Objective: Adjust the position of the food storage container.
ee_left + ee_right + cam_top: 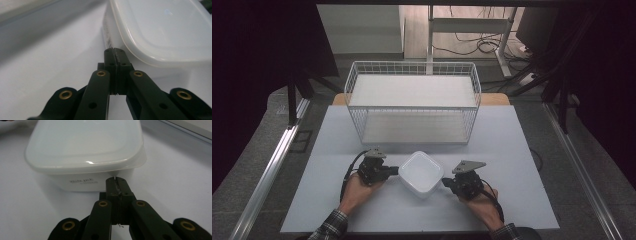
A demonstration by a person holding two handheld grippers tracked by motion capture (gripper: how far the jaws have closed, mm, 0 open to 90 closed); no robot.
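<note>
Both hands lie low near the table's (512,150) front edge, the left gripper (393,170) and right gripper (447,184) closed empty, tips against the lidded box (421,173), set cornerwise.

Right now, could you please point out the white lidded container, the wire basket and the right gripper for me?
white lidded container (420,172): high view, middle of its lid.
wire basket (412,65): high view, far top rim.
right gripper (116,180): right gripper view, tips of its shut jaws at the container's wall.
</note>
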